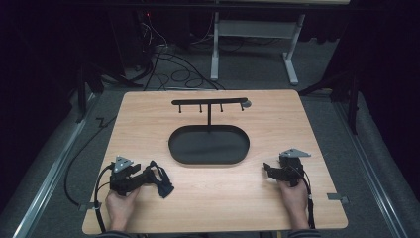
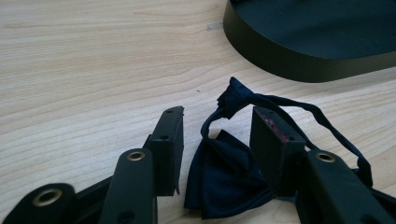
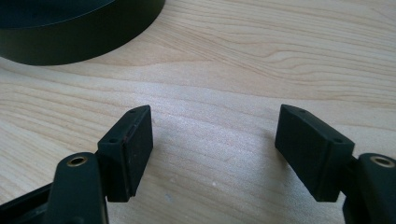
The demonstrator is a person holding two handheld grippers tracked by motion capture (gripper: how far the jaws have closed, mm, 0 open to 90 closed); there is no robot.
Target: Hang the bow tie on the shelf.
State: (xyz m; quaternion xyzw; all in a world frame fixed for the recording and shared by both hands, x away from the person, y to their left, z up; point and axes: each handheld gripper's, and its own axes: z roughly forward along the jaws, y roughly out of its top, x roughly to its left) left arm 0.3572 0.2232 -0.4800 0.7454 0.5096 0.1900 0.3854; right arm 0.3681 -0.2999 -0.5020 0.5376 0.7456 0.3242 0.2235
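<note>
A dark navy bow tie (image 2: pixel 224 182) with its thin strap lies on the wooden table near the front left (image 1: pixel 162 182). My left gripper (image 2: pixel 218 114) has the tie between its jaws. A gap shows at the left pad (image 2: pixel 170 149), so the gripper is open around the tie (image 1: pixel 151 173). My right gripper (image 3: pixel 215 114) rests open near the front right of the table (image 1: pixel 267 169), with only bare wood between its pads.
A black oval tray (image 1: pixel 171 146) sits mid-table, its wall seen from both grippers (image 2: pixel 299 65) (image 3: pixel 70 46). Behind it rises a black T-shaped stand (image 1: pixel 209 101) with small hooks. Cables and a metal frame (image 1: pixel 215 49) lie on the floor beyond the table.
</note>
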